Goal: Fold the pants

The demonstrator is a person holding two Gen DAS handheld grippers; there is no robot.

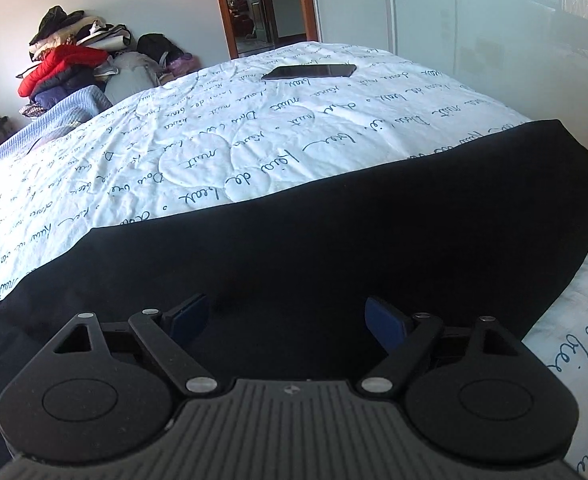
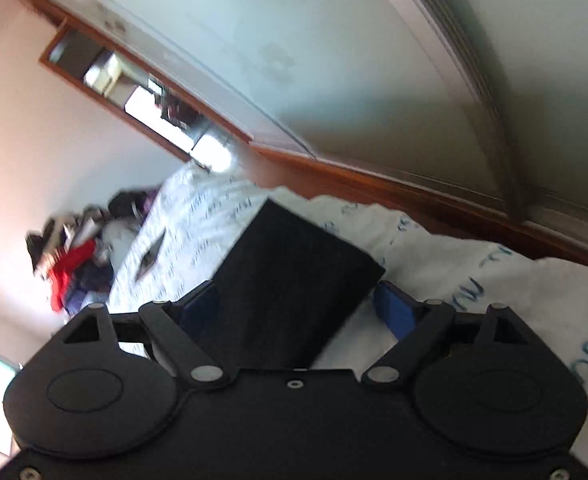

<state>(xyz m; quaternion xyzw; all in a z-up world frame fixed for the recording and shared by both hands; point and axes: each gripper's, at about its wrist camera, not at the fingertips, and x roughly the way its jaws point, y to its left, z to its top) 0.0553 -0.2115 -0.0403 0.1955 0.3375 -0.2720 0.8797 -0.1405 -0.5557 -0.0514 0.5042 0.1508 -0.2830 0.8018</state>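
Note:
Black pants point(image 1: 334, 232) lie flat across the near part of a bed with a white, script-printed cover point(image 1: 214, 128). My left gripper point(image 1: 286, 318) is open just above the pants, with the blue pads point(image 1: 386, 322) wide apart and nothing between them. In the tilted, blurred right wrist view the pants point(image 2: 294, 280) show as a dark rectangle on the bed cover point(image 2: 474, 280). My right gripper point(image 2: 298, 312) is open, and the end of the pants lies between its blue pads point(image 2: 396, 312) without being clamped.
A dark phone point(image 1: 310, 72) lies on the far part of the bed. A pile of clothes with a red jacket point(image 1: 66, 64) stands at the back left. A doorway point(image 1: 262, 4) and pale wardrobe doors point(image 1: 474, 24) are behind the bed.

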